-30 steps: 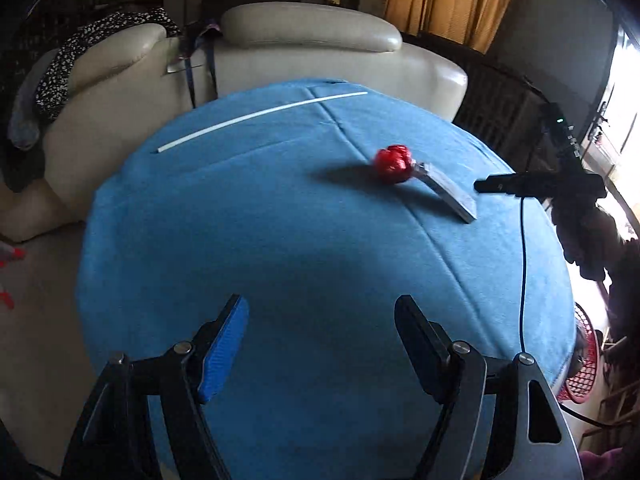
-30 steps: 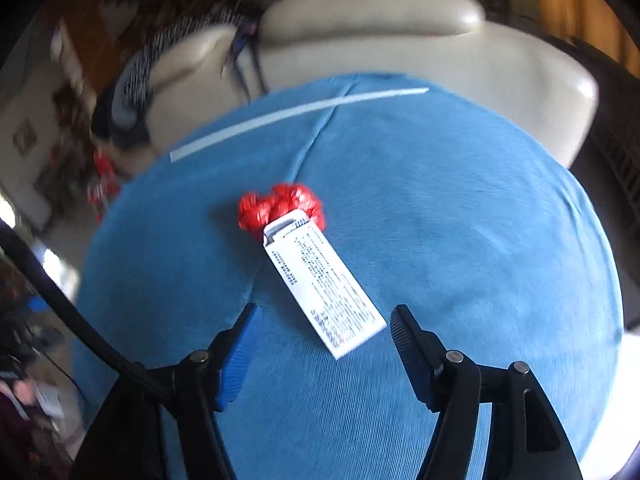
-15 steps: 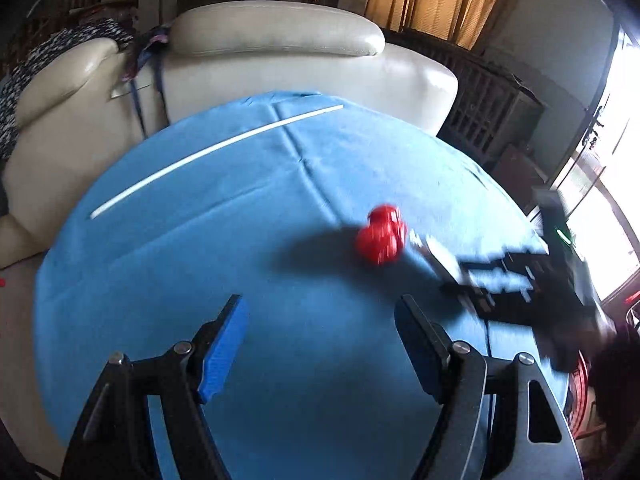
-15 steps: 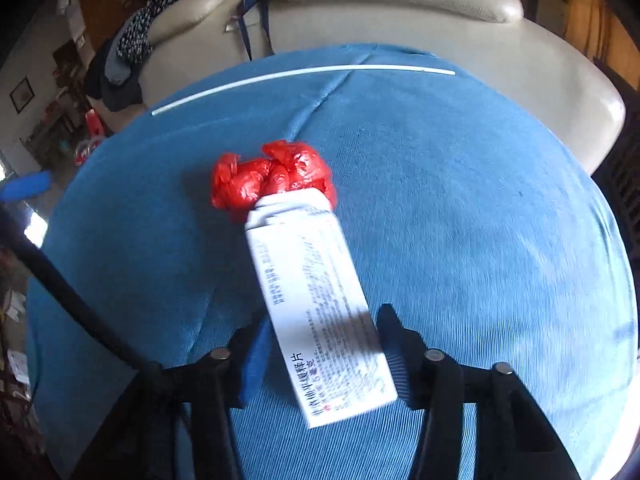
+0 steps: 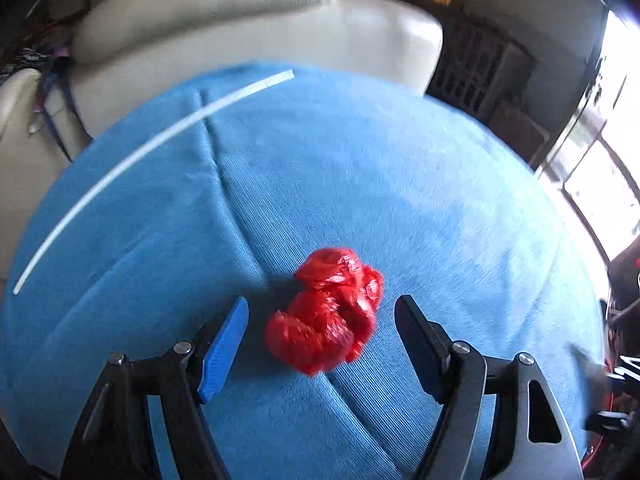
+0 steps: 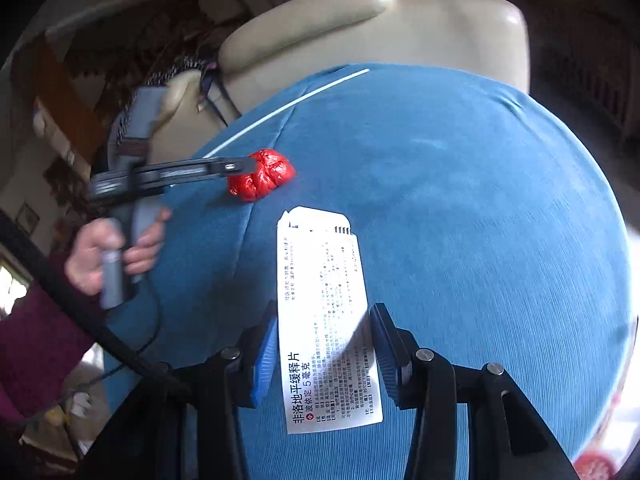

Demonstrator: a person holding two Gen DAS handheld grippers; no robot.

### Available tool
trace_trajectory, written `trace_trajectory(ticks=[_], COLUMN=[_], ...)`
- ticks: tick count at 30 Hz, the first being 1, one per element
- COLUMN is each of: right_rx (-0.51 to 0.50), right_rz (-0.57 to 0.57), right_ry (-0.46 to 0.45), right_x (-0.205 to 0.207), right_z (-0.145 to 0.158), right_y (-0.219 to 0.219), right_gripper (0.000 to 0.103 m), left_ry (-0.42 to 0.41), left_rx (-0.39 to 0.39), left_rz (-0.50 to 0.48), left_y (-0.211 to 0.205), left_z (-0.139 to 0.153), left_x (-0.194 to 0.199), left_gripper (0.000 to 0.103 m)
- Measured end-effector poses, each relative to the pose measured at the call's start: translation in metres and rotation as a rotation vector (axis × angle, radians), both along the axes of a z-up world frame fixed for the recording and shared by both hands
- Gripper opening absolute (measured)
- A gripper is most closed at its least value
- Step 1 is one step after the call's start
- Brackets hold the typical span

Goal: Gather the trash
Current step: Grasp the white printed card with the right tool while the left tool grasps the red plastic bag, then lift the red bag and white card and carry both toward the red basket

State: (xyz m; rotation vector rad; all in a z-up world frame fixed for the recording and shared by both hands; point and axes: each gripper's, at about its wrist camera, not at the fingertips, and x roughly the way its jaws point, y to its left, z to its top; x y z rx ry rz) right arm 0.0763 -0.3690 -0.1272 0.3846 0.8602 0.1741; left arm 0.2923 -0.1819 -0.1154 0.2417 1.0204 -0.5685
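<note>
Red plastic wad (image 5: 326, 312) now lies between the wide-spread jaws of the left gripper (image 5: 322, 340), untouched on the blue cloth (image 5: 360, 184); half a second ago it sat well ahead of them. The white medicine box (image 6: 326, 320) is clamped at its near end by the right gripper (image 6: 324, 354), jaws narrowed onto its sides and lifted off the wad it had touched. Beyond both jaws a white strip (image 5: 132, 160) crosses the cloth, cream sofa (image 5: 248, 24) behind; nothing blocks the wad.

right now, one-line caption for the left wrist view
Open left hand-held gripper straddling a crumpled red bag on blue cloth.
</note>
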Motion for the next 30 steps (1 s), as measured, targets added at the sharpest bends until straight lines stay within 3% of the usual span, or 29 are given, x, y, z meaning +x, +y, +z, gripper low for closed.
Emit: trace_trajectory(ticks=[3,5,6,11,17,25,30], right_rx=[0.059,0.084,0.087,0.11,0.105,0.106,0.079], right_rz=[-0.035,-0.057,-0.068,-0.098,-0.105,-0.145,-0.176], right_ry=[-0.022,-0.036,-0.044,-0.075,-0.102,-0.134,-0.153], right_x=[-0.026,-0.038,-0.045,-0.062,-0.082,-0.123,-0.154], right_z=[0.004,0.006,0.008,0.011,0.018,0.031,0.044], right_y=[-0.009,-0.011,-0.01,-0.007,0.007,0.015,0.014], right_gripper=[0.047,0.047,0.047,0.047,0.047,0.047,0.047], left_ry=[0.018,0.036,0.047,-0.02,-0.11,-0.304,-0.338], left_rx=[0.011,-0.002,-0.009,-0.037,-0.035,0.048,0.042], left_rz=[0.031,0.042,0.05,0.051,0.018,-0.008,-0.01], left_y=[-0.001,0.0,0.002,0.015,0.02,0.02,0.023], left_z=[-0.013,-0.018,-0.018,-0.004,0.031,0.068,0.082], left_x=[0.01,0.011,0.009,-0.021,-0.087,-0.188,-0.23], left_gripper=[0.076,0.05,0.047,0.047,0.047,0.047,0.047])
